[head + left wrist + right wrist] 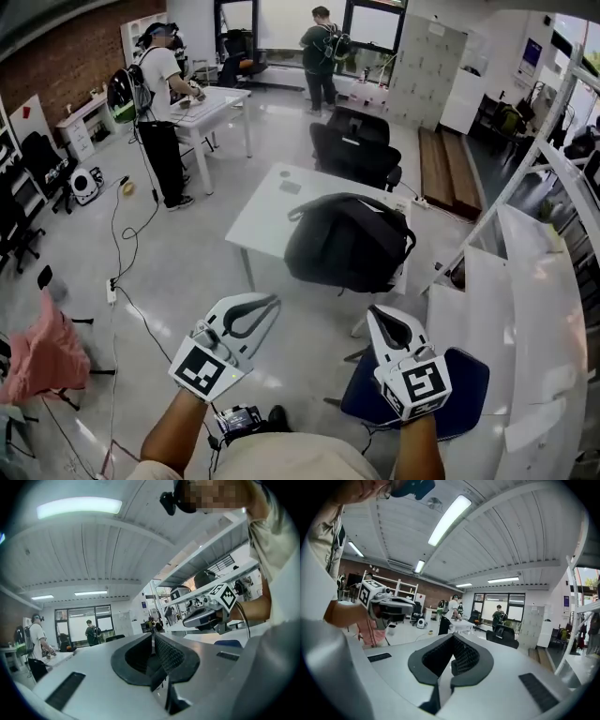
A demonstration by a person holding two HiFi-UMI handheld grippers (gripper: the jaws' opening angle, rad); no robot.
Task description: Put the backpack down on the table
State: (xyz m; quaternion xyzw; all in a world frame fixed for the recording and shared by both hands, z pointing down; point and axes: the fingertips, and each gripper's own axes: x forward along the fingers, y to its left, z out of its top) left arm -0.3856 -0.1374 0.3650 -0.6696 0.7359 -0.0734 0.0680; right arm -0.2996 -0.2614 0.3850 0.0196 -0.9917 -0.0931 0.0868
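- Black backpack (349,242) lies on the white table (267,202), at twelve o'clock from both grippers (well apart from them)
- left gripper (270,303): jaws together, empty
- right gripper (374,312): jaws together, empty

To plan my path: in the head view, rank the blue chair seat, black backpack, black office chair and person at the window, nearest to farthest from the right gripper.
1. Blue chair seat, by the right gripper.
2. Black backpack, on the white table.
3. Black office chair, behind it.
4. Person at the window, farthest back.
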